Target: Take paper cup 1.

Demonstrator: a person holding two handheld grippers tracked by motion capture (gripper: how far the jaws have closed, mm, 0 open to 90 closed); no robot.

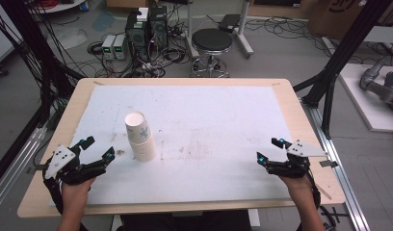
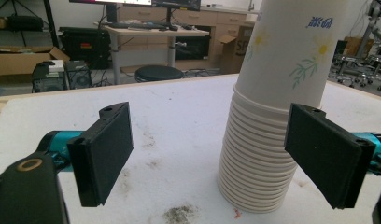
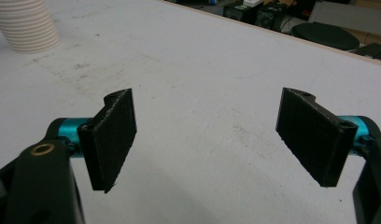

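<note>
Nothing has been gripped yet, so the work looks to be at its very start. A stack of paper cups point(image 1: 139, 136) stands upside down on the white mat point(image 1: 214, 120) that covers the table point(image 1: 300, 120), left of the middle and a little tilted. The left gripper point(image 1: 95, 149) sits near it, just to its left, with its jaws spread wide and nothing between them. In the left gripper view the stack point(image 2: 272, 116) rises ahead and to the right, partly behind the right-hand jaw, and is not yet centred in the gap. The right gripper point(image 1: 270, 150) rests well apart from the cups at the right side of the mat, jaws also wide open and empty; its own view shows the base of the stack point(image 3: 25, 25) far off in the upper left corner. By my judgement, the whole handling of the cups is left to do: lining up, closing on the stack or its top cup, and lifting.
</note>
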